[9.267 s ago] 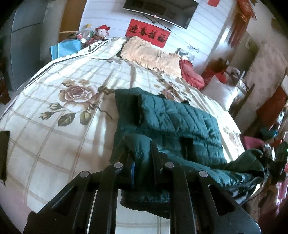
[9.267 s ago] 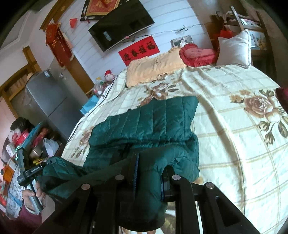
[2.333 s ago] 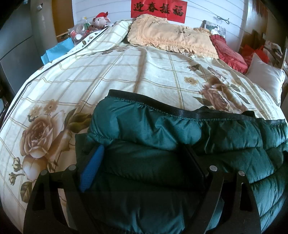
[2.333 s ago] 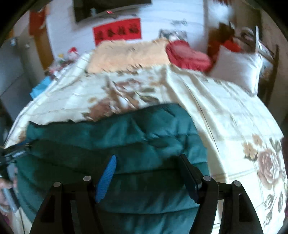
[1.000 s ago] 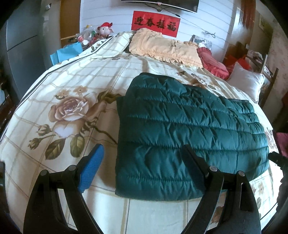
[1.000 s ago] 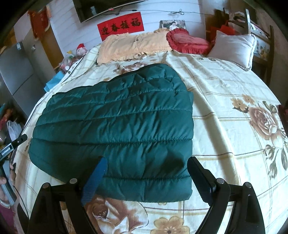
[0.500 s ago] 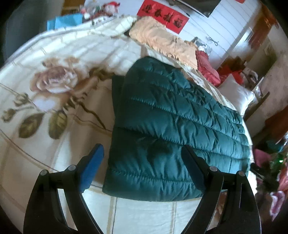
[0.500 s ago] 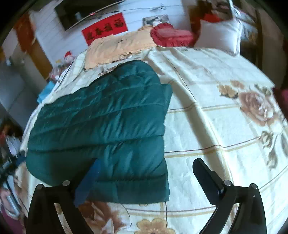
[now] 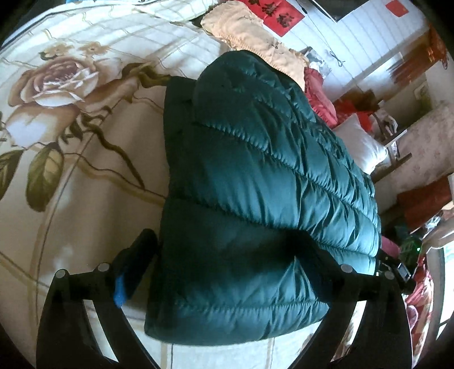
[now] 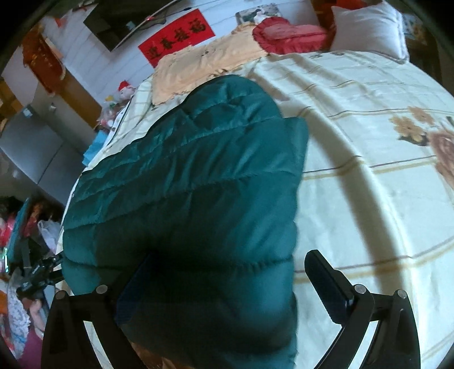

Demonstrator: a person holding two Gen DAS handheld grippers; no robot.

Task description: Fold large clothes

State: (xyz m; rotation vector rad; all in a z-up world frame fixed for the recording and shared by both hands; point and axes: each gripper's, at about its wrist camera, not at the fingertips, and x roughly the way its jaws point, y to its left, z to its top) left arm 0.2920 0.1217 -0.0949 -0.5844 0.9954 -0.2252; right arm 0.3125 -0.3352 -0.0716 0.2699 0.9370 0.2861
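A dark green quilted down jacket (image 9: 255,170) lies folded in a puffy rectangle on the bed; it also shows in the right wrist view (image 10: 193,181). My left gripper (image 9: 229,269) is open, low over the jacket's near left corner, one finger on each side of that corner. My right gripper (image 10: 227,278) is open, low over the jacket's near right corner, its left finger over the fabric and its right finger (image 10: 326,281) over bare bedspread. Neither holds anything.
The bed has a cream bedspread with rose prints (image 9: 56,85). A peach pillow (image 10: 204,59), a red heart cushion (image 10: 286,34) and a white pillow (image 10: 369,25) lie at the head. A grey fridge (image 10: 31,147) and clutter stand beside the bed.
Both open grippers have dropped and moved forward over the jacket's near corners, so the jacket now fills more of each view. The jacket itself has not moved.
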